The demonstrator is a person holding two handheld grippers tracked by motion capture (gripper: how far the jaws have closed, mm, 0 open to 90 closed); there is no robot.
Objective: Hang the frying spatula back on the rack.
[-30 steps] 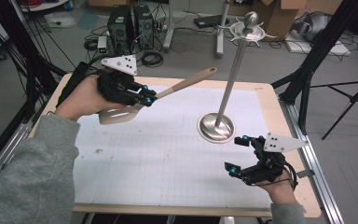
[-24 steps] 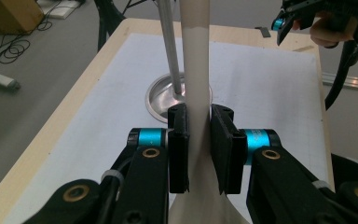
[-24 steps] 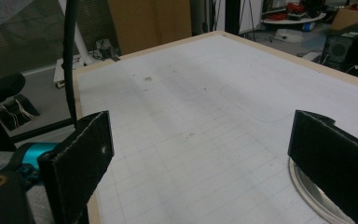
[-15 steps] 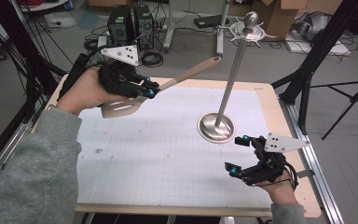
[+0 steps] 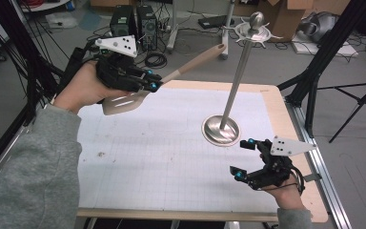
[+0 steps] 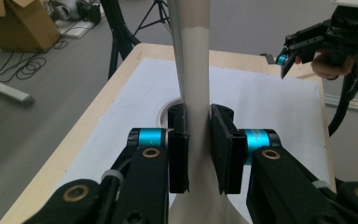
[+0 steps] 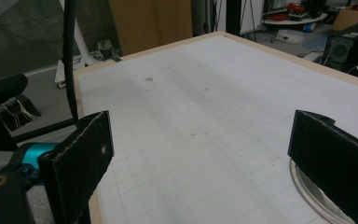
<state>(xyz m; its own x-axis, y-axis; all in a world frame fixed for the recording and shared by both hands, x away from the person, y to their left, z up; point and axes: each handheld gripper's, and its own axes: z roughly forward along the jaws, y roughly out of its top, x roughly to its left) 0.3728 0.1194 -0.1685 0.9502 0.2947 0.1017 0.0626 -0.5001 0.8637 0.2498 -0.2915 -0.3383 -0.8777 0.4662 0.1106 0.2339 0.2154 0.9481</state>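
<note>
At far left, the left tool (image 5: 147,82) is clamped on the neck of a beige spatula (image 5: 124,101), held in the air above the tabletop's (image 5: 171,157) back left corner; its blade sits by the hand, its handle slanting up toward the metal stand (image 5: 238,81); the stand's round base rests on the white mat; at near right, the right tool (image 5: 243,157) hovers low with jaws wide apart, holding nothing.

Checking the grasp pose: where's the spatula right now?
High view, far left: the spatula is off the table, clamped at its neck in the left claw, handle pointing toward the metal stand.
</note>
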